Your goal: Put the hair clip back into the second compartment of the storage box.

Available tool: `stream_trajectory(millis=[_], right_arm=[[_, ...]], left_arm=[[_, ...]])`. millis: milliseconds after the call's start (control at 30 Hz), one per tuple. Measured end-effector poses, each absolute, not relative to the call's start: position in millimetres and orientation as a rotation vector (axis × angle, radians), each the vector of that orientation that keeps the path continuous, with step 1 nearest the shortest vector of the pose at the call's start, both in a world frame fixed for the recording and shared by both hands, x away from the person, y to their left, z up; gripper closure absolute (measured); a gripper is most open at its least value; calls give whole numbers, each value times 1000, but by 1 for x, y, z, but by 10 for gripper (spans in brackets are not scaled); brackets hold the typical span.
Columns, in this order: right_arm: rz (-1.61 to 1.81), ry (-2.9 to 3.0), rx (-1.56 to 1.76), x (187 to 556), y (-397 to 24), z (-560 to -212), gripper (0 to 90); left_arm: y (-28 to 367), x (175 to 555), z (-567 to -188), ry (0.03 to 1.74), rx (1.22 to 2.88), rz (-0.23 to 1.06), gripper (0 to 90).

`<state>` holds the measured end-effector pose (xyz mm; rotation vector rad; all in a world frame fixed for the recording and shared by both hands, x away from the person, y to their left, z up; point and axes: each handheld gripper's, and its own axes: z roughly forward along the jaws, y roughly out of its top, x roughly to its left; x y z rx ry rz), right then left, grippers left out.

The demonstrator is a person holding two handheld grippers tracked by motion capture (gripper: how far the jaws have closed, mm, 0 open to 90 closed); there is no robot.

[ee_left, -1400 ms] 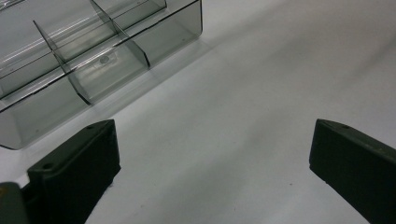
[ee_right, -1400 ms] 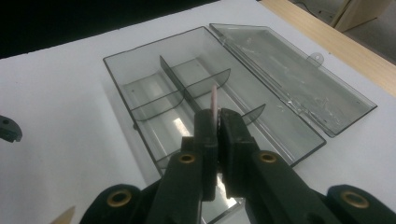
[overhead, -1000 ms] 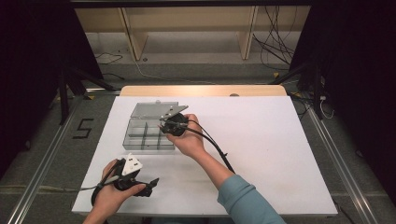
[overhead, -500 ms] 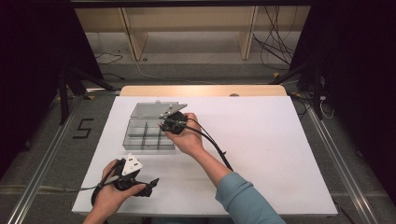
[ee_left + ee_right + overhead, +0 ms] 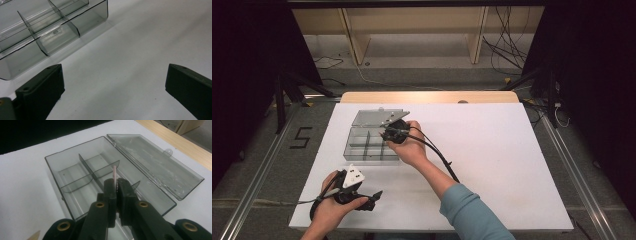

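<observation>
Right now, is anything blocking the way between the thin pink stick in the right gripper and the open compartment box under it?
Nothing visible does. The right gripper is shut on the pink stick just above the clear box, whose lid lies folded back flat. The compartments below look empty, with only the dividers standing between them.

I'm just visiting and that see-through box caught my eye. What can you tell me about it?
The clear plastic box is a shallow, smoky-grey organiser lying flat on the white table. Thin dividers split it into several compartments, which look empty. Its hinged lid is folded fully open and lies flat beside it, with a small tab on its far edge. The right gripper hovers over it, pinching a thin pink stick.
</observation>
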<state>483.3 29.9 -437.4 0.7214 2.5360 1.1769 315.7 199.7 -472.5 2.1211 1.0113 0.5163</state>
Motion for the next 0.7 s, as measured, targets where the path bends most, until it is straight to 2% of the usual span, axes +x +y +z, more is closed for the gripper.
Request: stream_trajectory(millis=[700], right_arm=[[1170,2526,744,488,34,-440,865]], left_arm=[[199,315,-473,1015,2116,512,16]])
